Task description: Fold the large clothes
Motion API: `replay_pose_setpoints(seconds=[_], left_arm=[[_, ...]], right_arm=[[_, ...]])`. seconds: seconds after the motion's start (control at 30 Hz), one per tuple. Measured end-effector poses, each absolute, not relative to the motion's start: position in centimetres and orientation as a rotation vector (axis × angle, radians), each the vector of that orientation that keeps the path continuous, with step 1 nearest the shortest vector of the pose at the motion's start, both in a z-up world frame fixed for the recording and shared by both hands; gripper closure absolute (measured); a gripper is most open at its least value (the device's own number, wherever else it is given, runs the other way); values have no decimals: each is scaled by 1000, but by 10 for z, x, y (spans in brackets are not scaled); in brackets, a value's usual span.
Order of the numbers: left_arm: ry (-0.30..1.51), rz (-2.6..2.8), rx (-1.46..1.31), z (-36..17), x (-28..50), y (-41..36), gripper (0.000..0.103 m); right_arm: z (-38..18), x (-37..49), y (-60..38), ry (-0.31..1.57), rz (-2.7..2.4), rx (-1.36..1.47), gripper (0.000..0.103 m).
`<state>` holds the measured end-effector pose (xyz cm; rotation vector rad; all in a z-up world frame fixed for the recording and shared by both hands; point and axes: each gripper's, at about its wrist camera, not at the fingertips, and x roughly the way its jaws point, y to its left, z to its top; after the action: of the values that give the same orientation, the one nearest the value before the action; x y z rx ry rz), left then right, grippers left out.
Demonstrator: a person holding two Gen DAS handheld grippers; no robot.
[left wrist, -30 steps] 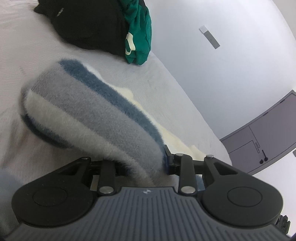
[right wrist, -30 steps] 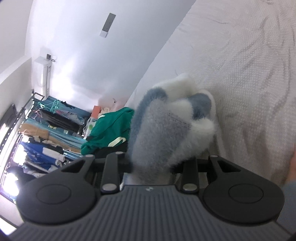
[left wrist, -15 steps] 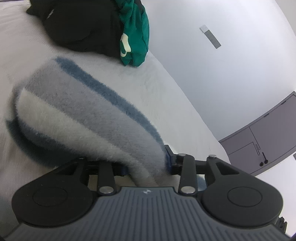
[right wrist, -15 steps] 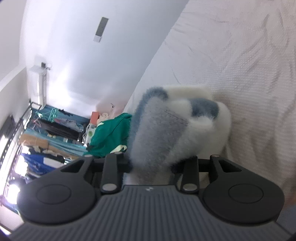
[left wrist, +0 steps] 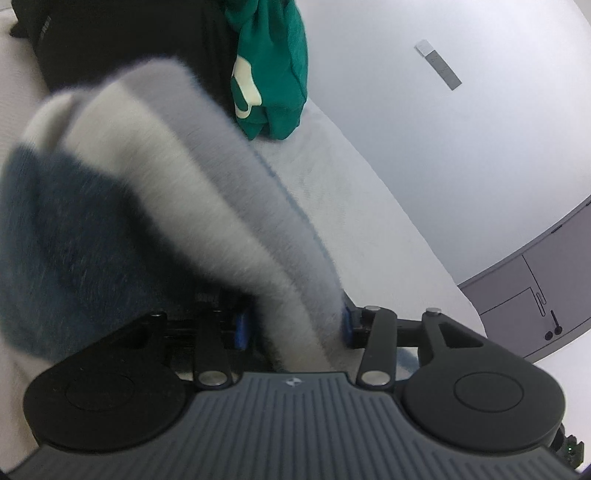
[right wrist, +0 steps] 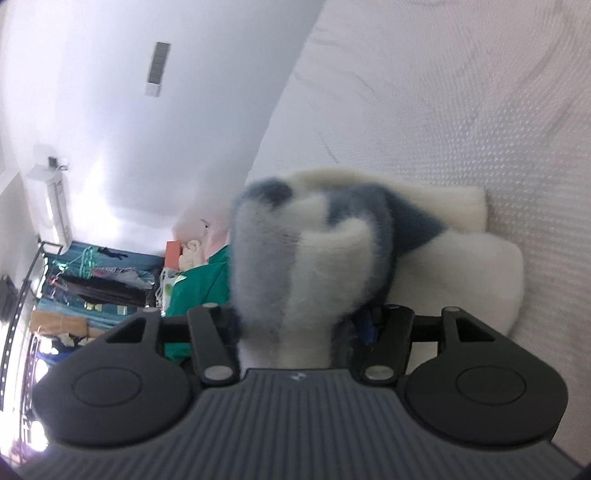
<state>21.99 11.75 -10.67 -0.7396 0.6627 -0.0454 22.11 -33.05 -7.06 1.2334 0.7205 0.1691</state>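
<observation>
Jaws of both my left gripper [left wrist: 293, 326] and right gripper [right wrist: 291, 325] clamp the striped fleece [left wrist: 155, 192], now lifted higher off the bed [right wrist: 461, 110], mid-fold, nearer the green garment [left wrist: 273, 62].

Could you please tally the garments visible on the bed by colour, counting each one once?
Striped fluffy garment, blue, grey and white, held by left gripper and right gripper: 1
Green garment: 1
Black garment: 1
Total: 3
</observation>
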Motion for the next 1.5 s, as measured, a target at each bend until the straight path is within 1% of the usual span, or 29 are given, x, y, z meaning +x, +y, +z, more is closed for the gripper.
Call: replay_pose_setpoints(seconds=[0.03, 0.07, 0.27, 0.5, 0.73, 0.87, 0.93, 1.07, 1.2, 1.5], left_arm=[[667, -45, -734, -111, 226, 118, 53], [668, -48, -732, -116, 233, 119, 52], [668, -58, -699, -137, 257, 118, 52], [672, -90, -708, -140, 260, 125, 50], [668, -190, -766, -130, 248, 146, 41], [608, -206, -708, -115, 223, 151, 28], [577, -204, -664, -108, 210, 150, 27], [558, -207, -575, -102, 194, 138, 27], [566, -229, -485, -103, 197, 113, 27], [591, -140, -258, -118, 197, 67, 27]], right_arm=[[-76, 227, -330, 728, 159, 1239, 29], [-82, 232, -329, 735, 147, 1244, 26], [-111, 259, -331, 755, 145, 1301, 28], [-116, 267, -336, 764, 178, 1337, 28], [-113, 251, -358, 760, 216, 1426, 27], [-108, 234, -373, 744, 213, 1438, 25], [-107, 229, -376, 745, 215, 1429, 25], [-95, 215, -380, 708, 211, 1352, 25], [-68, 210, -370, 660, 245, 1160, 25], [-47, 226, -301, 736, 372, 726, 25]])
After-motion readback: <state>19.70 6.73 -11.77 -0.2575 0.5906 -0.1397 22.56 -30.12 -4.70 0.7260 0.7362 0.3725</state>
